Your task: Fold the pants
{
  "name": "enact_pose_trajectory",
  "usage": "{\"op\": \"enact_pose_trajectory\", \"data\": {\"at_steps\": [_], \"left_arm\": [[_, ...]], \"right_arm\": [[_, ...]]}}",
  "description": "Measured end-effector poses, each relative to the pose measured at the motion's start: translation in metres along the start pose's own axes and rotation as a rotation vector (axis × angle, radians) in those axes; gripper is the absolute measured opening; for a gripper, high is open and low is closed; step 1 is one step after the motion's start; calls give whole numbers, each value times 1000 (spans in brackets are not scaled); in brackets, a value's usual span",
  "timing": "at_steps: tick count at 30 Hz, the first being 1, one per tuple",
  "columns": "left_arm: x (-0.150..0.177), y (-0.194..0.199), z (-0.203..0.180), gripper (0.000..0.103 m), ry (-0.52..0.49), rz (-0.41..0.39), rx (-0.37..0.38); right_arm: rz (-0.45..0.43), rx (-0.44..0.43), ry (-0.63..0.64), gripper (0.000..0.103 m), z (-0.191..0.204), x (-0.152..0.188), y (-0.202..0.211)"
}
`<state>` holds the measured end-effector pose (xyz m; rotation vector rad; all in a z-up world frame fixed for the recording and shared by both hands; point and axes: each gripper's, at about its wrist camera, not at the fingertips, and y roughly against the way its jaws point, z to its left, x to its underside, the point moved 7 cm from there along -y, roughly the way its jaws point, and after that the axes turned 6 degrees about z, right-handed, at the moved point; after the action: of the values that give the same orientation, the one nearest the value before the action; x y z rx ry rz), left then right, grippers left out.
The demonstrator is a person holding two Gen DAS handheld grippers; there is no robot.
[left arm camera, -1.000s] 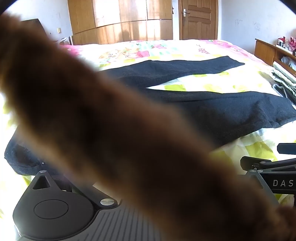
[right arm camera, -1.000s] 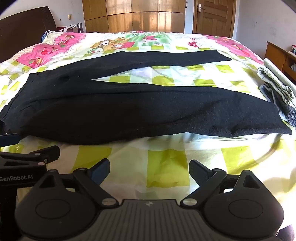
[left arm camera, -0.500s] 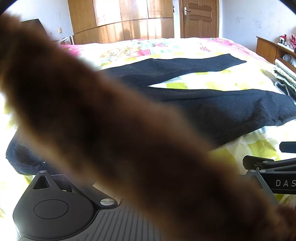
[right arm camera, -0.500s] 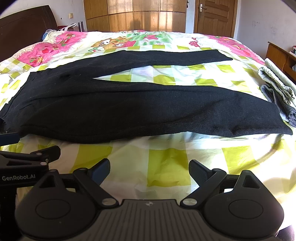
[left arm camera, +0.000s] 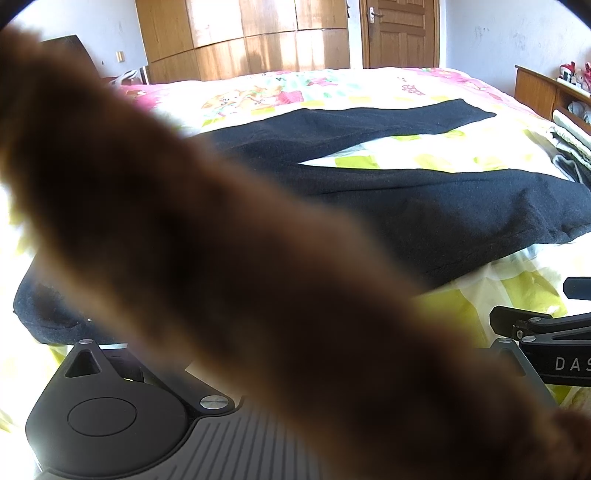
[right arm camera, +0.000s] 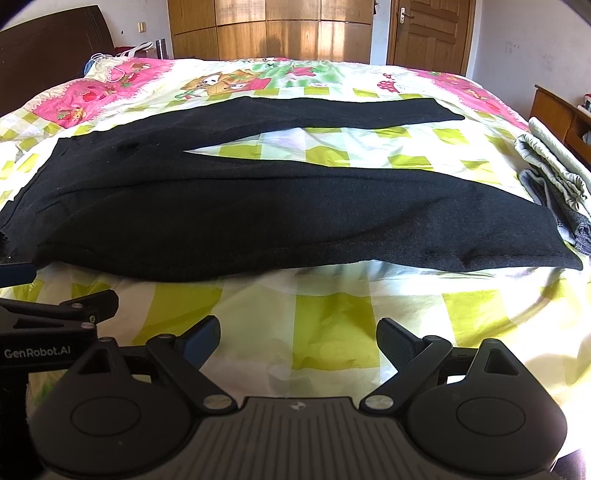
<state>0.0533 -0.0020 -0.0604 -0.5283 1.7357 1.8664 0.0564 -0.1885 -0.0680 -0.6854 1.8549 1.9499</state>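
Observation:
Black pants (right arm camera: 240,206) lie spread flat on the bed, waistband at the left, the two legs splayed to the right in a V. They also show in the left wrist view (left arm camera: 443,206). My right gripper (right arm camera: 299,339) is open and empty, low over the bedspread just in front of the near leg. The left gripper shows at the left edge of the right wrist view (right arm camera: 66,306), beside the waistband. In the left wrist view a blurred brown furry thing (left arm camera: 221,258) covers the lens and hides the left fingers.
The bed has a checked yellow-green and pink cartoon bedspread (right arm camera: 332,332). Folded grey clothes (right arm camera: 554,177) lie at the bed's right edge. A wooden shelf (right arm camera: 561,110) stands at the right, a wardrobe (right arm camera: 269,29) and door behind.
Both cameras have moved slightly closer to the pants. The brown thing still covers the left lens. The right jaws stay open.

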Motion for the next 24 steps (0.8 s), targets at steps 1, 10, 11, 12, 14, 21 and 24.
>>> {"op": "enact_pose_trajectory", "data": {"at_steps": [1, 10, 11, 12, 14, 21, 24], "left_arm": [[-1, 0, 0, 103, -1, 0, 0], [0, 1, -4, 103, -24, -8, 4], [0, 1, -5, 103, -28, -9, 4], [0, 2, -5, 103, -30, -10, 4], [0, 2, -5, 103, -33, -13, 8], [0, 1, -7, 103, -44, -13, 7], [0, 1, -9, 103, -53, -13, 7]], "right_arm": [[-2, 0, -2, 103, 0, -1, 0], [-4, 28, -7, 100, -5, -2, 0], [-6, 34, -3, 100, -5, -2, 0], [-8, 37, 1, 100, -5, -2, 0], [-12, 39, 8, 100, -4, -2, 0], [-25, 51, 32, 100, -2, -3, 1], [-29, 49, 34, 100, -2, -4, 1]]}}
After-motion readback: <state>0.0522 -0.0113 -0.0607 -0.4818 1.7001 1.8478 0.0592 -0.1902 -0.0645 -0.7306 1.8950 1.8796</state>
